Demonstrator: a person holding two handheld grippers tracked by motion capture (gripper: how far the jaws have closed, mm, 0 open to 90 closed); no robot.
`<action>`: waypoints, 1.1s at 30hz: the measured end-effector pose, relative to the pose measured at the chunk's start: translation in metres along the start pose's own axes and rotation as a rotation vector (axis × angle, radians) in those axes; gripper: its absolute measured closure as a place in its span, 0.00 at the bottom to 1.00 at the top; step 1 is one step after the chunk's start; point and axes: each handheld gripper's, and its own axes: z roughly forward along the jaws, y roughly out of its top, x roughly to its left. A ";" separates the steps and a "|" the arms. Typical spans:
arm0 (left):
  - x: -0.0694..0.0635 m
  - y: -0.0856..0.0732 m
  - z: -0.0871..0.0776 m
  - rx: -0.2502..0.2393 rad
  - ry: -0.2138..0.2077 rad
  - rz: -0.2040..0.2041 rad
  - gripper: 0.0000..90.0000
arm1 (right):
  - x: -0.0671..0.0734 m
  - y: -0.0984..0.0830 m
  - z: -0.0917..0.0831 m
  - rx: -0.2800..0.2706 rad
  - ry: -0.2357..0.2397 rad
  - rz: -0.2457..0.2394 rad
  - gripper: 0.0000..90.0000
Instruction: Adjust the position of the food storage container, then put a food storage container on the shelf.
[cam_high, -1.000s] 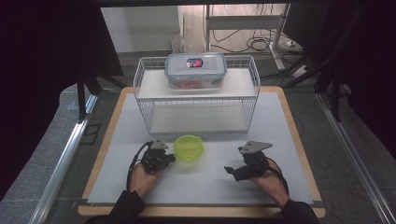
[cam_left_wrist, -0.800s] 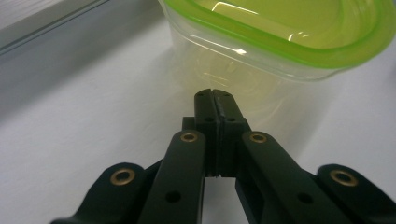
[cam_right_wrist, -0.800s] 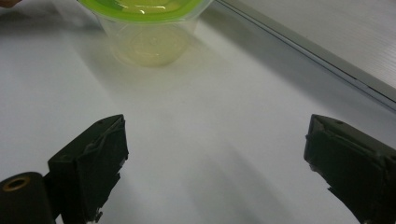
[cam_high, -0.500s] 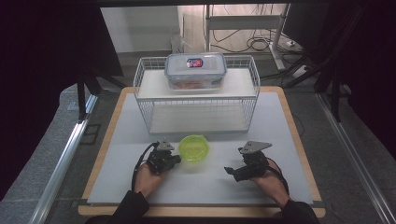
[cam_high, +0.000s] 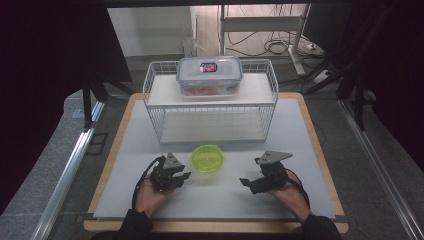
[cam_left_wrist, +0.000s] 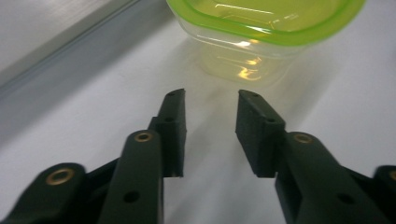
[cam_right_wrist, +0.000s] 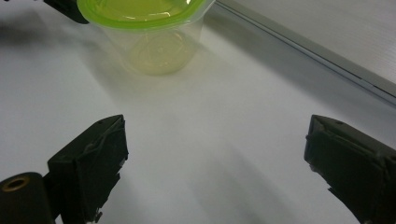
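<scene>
A: Risk check, green-lidded cup (cam_high: 207, 159) on the tabletop (cam_high: 300, 130), in front of the wire rack (cam_high: 210, 107).

B: Light and probably empty, judging from the clear wall in the left gripper view (cam_left_wrist: 243, 60). Likely to slide or tip if struck by one jaw ahead of the other. Left hand-held gripper (cam_left_wrist: 210, 105) aimed at the base, jaws only partly spread, gap seemingly narrower than the cup. Contact at that width: a push, not a grasp.

A: Remedy?

B: Wider spread before closing in, or a grip at the lid rim. Squeeze to be kept gentle; thin plastic, prone to buckling or to popping the lid.

A: Left hand-held gripper status?

B: Partly open, holding nothing, touching nothing; cup just beyond the tips. In the high view, just beside the cup's left edge (cam_high: 172, 175).

A: Right hand-held gripper?

B: Jaws spread wide (cam_right_wrist: 215, 140), empty, clear of the cup, low over bare tabletop. In the high view, well to the cup's right (cam_high: 260, 182).

A: Other hazards?

B: Lidded box (cam_high: 210, 75) on the rack top, well apart from both; no present conflict.
</scene>
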 end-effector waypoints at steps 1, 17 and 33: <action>-0.001 -0.001 -0.004 -0.010 0.007 0.003 0.64 | 0.000 0.000 0.000 0.000 -0.001 0.000 0.07; -0.009 -0.033 -0.031 -0.054 -0.005 -0.033 0.20 | 0.002 0.003 -0.003 -0.025 0.020 0.042 0.07; -0.010 -0.043 -0.039 -0.098 0.006 -0.043 0.03 | 0.000 0.006 0.001 -0.004 0.013 0.071 0.02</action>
